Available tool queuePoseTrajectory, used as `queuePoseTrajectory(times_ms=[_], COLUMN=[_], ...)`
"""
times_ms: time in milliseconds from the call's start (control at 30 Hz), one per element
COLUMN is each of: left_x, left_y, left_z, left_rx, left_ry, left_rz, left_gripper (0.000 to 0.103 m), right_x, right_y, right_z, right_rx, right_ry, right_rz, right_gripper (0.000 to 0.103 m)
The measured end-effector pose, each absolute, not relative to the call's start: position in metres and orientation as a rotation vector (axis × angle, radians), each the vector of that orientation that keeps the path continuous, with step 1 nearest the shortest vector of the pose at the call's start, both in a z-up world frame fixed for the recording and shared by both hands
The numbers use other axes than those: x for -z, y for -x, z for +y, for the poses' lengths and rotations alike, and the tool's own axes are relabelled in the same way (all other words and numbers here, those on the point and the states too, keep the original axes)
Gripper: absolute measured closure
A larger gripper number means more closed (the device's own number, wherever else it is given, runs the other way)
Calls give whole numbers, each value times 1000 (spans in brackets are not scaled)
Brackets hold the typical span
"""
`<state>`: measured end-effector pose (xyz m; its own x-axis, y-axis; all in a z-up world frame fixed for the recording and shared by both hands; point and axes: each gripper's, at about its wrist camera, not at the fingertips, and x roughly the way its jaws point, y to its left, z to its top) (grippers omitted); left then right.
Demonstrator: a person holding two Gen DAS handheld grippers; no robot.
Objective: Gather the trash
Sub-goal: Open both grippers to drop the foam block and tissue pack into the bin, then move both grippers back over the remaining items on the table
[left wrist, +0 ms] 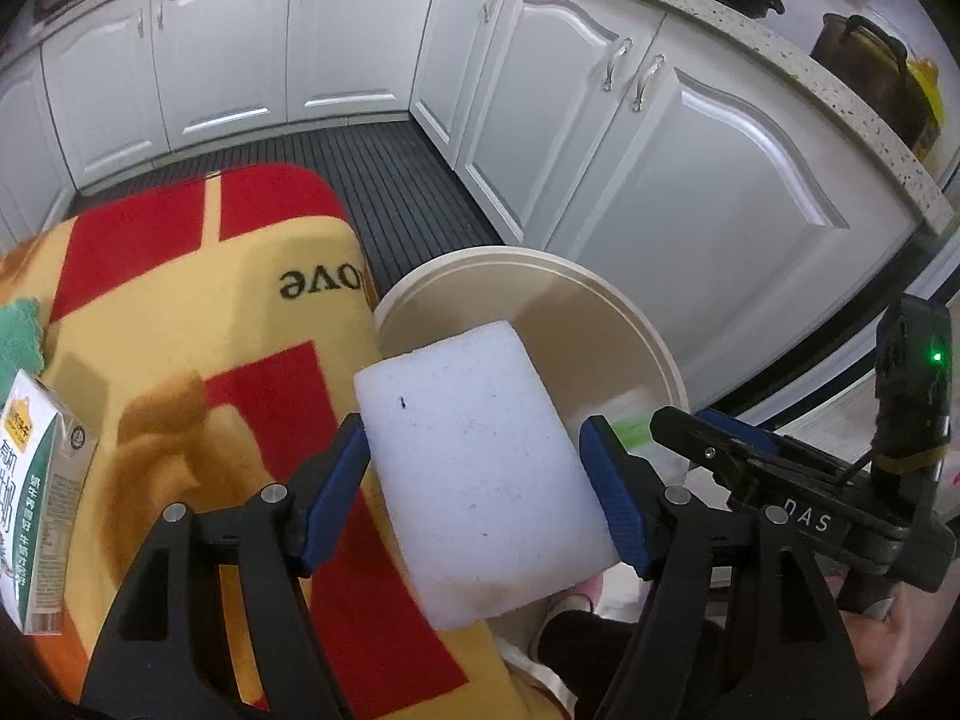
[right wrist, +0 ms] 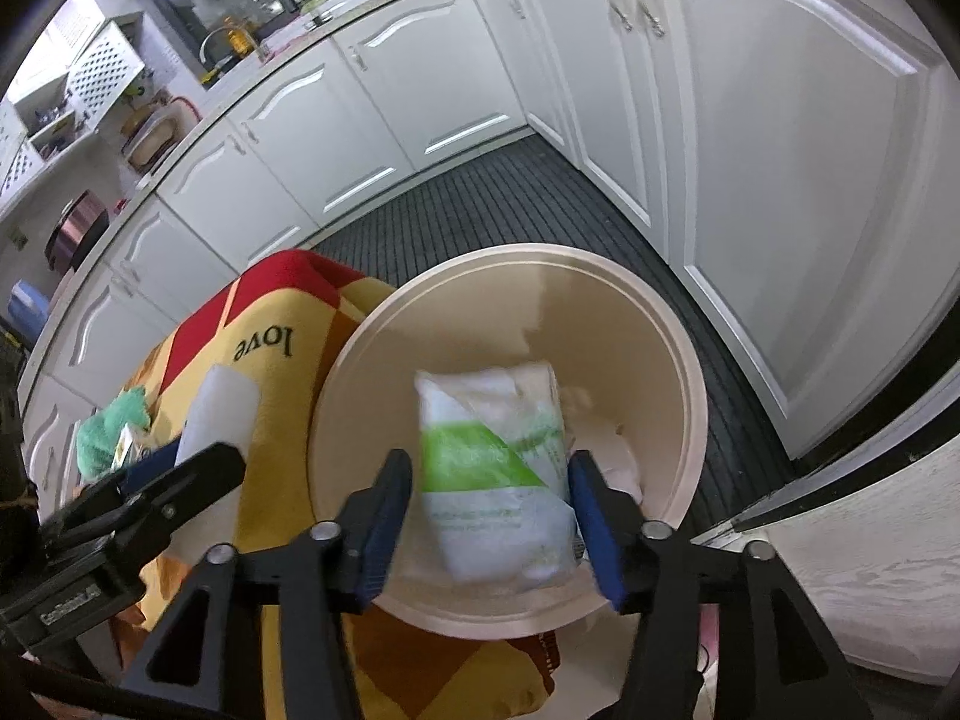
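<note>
A white foam block [left wrist: 480, 468] stands between the blue pads of my left gripper [left wrist: 474, 426]; both pads touch its sides, over the near rim of a round cream bin [left wrist: 540, 255]. From the right wrist, the same block [right wrist: 222, 408] and left gripper [right wrist: 198, 456] hang left of the bin [right wrist: 510, 252]. My right gripper [right wrist: 489, 462] is open over the bin's mouth. A blurred white and green packet [right wrist: 498, 480] sits between its pads with a gap on each side. More white rubbish lies at the bottom of the bin. The right gripper [left wrist: 690, 420] is beside the left one.
A yellow and red blanket [left wrist: 180, 300] with "love" on it covers the surface left of the bin. On it lie a milk carton [left wrist: 42, 510] and a green cloth [left wrist: 21, 336]. White cabinets [left wrist: 660, 180] ring a dark slatted floor [left wrist: 408, 180]. A person's foot [left wrist: 570, 606] is below.
</note>
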<state>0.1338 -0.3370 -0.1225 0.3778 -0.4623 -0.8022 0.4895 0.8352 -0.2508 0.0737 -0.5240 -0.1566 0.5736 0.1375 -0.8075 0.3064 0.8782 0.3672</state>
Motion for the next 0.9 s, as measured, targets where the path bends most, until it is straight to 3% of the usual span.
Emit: queuePoseTrajectory(times_ms=[100,900], left_x=[122,101], left_y=[-134,-121], left_z=[-335,-312], left_rx=[605,510], left_ry=[-21,-60], left_rz=[1011,901], left_gripper=[32,32], right_x=[159,154], right_y=[-74,-62], right_z=[-526,-511], right_rx=[113,95], right_ry=[-531,-514], right_rz=[971,982], right_gripper=[38,37])
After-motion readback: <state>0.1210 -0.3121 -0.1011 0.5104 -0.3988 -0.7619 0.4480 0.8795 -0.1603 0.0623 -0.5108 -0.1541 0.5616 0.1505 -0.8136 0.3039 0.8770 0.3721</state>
